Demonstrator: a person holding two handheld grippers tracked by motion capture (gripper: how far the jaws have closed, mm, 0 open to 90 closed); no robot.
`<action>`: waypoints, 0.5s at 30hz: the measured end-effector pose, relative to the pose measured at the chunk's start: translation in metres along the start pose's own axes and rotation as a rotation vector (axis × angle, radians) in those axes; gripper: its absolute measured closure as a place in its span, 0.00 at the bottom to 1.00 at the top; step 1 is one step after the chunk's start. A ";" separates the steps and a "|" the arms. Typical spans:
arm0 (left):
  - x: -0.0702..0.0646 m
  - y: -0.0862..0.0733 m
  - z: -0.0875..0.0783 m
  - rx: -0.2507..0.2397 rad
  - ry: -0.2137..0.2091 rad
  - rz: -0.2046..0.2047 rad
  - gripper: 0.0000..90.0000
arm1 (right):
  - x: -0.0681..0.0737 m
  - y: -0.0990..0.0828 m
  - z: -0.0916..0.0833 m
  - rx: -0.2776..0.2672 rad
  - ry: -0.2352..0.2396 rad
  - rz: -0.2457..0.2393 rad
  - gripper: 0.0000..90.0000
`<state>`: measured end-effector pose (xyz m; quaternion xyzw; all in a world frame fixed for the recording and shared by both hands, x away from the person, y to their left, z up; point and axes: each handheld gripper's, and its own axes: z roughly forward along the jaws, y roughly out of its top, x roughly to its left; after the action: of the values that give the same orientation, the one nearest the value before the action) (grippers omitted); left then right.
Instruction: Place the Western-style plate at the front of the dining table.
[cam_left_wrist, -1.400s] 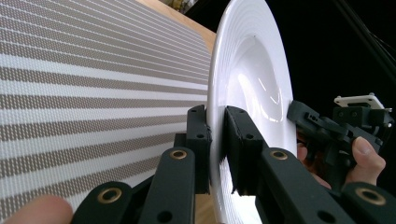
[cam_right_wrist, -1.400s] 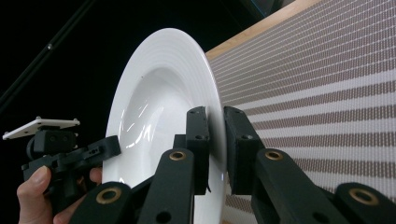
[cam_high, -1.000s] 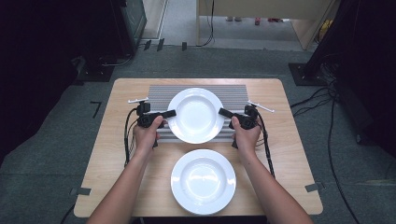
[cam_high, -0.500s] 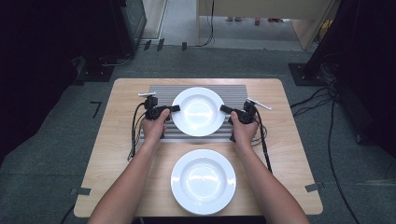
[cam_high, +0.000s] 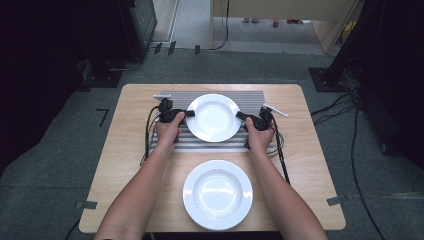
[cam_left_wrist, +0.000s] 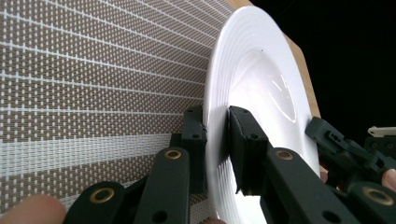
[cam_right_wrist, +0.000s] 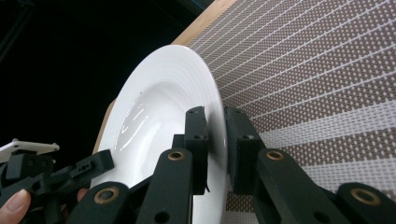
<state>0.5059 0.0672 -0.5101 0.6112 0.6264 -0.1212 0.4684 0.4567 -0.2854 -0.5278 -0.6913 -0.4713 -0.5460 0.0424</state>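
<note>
A white deep plate (cam_high: 214, 117) is held just above a grey striped placemat (cam_high: 250, 100) at the table's far middle. My left gripper (cam_high: 189, 114) is shut on the plate's left rim, and my right gripper (cam_high: 240, 116) is shut on its right rim. In the left gripper view, the black pads (cam_left_wrist: 240, 140) pinch the rim of the plate (cam_left_wrist: 261, 93), with the other gripper beyond at the right. In the right gripper view, the pads (cam_right_wrist: 196, 135) clamp the rim of the plate (cam_right_wrist: 159, 102) over the placemat (cam_right_wrist: 317, 84). A second white deep plate (cam_high: 217, 194) lies on the bare wood near the front edge.
The wooden table (cam_high: 130, 145) has open wood on both sides of the mat. Small white tags lie at the mat's far left corner (cam_high: 161, 96) and off its right edge (cam_high: 275, 110). Black cables (cam_high: 148, 135) trail from both grippers. Dark floor and equipment surround the table.
Both grippers carried the far plate a little farther back over the placemat and lower toward it. The near plate has stayed in place.
</note>
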 end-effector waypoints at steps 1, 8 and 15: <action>0.002 0.000 0.001 0.002 -0.001 -0.008 0.87 | 0.000 0.000 0.001 -0.001 -0.001 0.002 0.91; 0.007 0.000 0.004 -0.001 -0.007 -0.027 0.87 | 0.001 0.003 0.005 0.000 -0.014 -0.015 0.91; 0.007 -0.002 0.003 -0.009 -0.013 0.023 0.81 | 0.003 0.002 0.005 -0.001 -0.026 -0.057 0.87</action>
<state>0.5067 0.0686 -0.5176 0.6154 0.6168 -0.1172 0.4766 0.4620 -0.2820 -0.5268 -0.6848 -0.4909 -0.5383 0.0205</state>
